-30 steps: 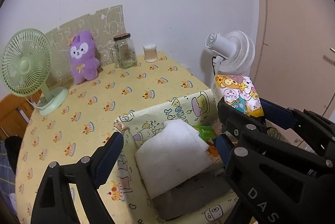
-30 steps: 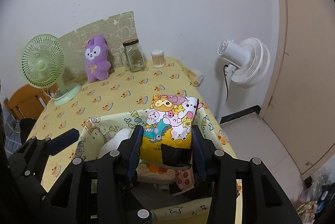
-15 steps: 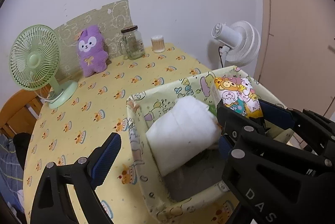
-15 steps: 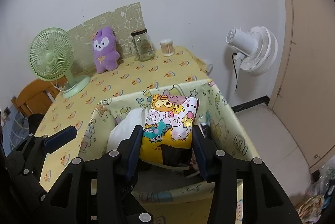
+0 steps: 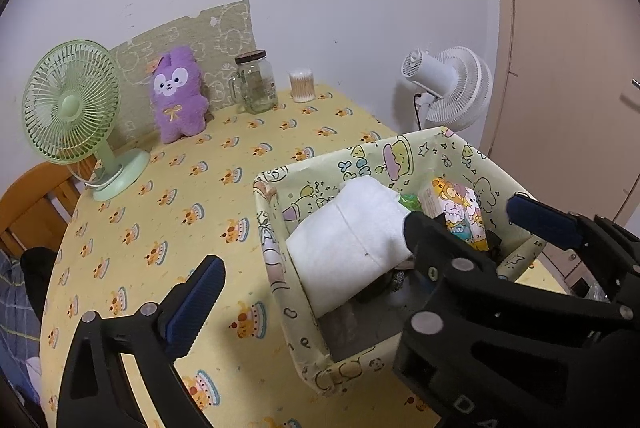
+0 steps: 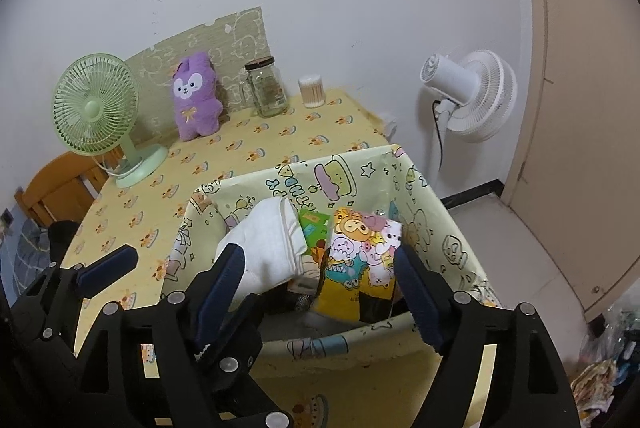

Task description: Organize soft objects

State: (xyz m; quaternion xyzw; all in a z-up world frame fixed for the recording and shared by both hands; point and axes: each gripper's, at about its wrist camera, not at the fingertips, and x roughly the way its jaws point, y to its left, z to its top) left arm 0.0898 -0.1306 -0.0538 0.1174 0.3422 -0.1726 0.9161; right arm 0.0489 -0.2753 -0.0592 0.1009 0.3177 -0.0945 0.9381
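Right tool jaws opening, cartoon pack released into bin, right of towel. Left tool wide, empty. Plush remains, far tabletop.

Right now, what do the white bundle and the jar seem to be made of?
White bundle: soft matte cloth, probably towel or cotton; it shows a stitched hem and folds. Jar: clear shiny glass, seemingly; you see through it. Its dark lid looks like metal, uncertain.

A home: plush toy, desk fan (cartoon tablecloth).
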